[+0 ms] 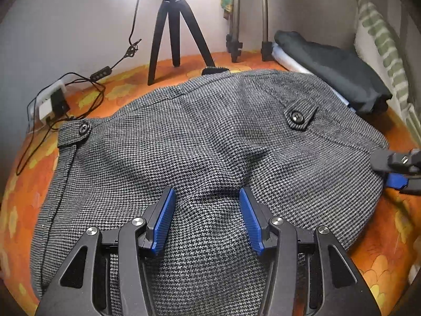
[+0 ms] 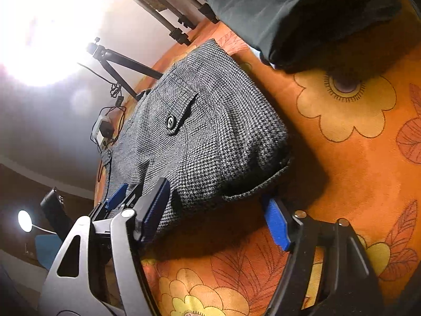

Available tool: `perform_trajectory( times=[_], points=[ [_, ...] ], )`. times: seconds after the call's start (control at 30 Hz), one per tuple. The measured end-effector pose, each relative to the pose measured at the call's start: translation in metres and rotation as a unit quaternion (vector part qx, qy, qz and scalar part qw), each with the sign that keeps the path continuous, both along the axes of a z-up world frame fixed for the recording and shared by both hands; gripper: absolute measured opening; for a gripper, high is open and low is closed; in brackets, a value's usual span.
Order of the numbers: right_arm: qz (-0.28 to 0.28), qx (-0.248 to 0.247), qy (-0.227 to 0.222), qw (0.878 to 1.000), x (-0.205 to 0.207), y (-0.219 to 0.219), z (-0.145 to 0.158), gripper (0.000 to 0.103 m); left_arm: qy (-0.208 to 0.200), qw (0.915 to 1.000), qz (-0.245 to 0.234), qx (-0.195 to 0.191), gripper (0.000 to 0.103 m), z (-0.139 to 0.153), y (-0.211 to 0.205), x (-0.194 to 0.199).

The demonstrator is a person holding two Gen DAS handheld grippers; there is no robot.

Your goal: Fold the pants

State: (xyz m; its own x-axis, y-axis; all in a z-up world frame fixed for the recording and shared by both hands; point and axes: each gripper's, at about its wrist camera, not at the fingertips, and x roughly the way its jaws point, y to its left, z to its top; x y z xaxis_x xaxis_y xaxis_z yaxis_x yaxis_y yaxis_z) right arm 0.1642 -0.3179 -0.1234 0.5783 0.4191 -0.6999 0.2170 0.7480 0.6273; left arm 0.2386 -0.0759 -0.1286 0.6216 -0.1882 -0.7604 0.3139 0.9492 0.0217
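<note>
The left gripper point(image 1: 206, 194) hangs over the grey houndstooth pants point(image 1: 210, 144), fingers spread. The pants lie folded on the orange floral bedspread point(image 2: 355, 163), long axis crosswise before the black tripod point(image 1: 171, 34). The right gripper point(image 2: 218, 197), fingers apart, straddles their end opposite the charger point(image 1: 52, 102).

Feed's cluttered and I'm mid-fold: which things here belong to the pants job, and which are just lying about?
Job:
grey houndstooth pants, lying on the orange floral cover
left gripper, open over the pants
right gripper, open at the pants' edge

Lying about:
dark folded clothes
black tripod
charger and cables
striped pillow
</note>
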Motion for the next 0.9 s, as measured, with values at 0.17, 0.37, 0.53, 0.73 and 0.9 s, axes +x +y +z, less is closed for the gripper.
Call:
perform_trajectory(
  times=[0.17,0.37,0.53,0.73,0.9],
  points=[
    [-0.011,0.017,-0.001,1.000,0.000,-0.003,-0.003,0.068,-0.040,0.9989,0.022,-0.011,0.049,0.021,0.008,0.005],
    [-0.017,0.021,-0.008,1.000,0.005,-0.003,-0.004,0.067,-0.008,0.9994,0.029,0.019,0.050,-0.009,0.005,0.016],
    [-0.008,-0.018,-0.019,1.000,0.006,0.007,0.005,0.042,-0.009,0.9994,0.030,0.010,0.048,-0.005,0.007,0.013],
    [0.003,-0.036,-0.036,0.999,0.006,0.013,0.018,0.033,-0.029,0.9996,0.003,0.004,0.048,0.011,-0.004,-0.006],
    [0.003,-0.048,-0.035,0.998,0.008,0.017,0.021,0.032,-0.006,0.9999,0.006,0.013,0.050,-0.007,-0.005,-0.004]
  ],
)
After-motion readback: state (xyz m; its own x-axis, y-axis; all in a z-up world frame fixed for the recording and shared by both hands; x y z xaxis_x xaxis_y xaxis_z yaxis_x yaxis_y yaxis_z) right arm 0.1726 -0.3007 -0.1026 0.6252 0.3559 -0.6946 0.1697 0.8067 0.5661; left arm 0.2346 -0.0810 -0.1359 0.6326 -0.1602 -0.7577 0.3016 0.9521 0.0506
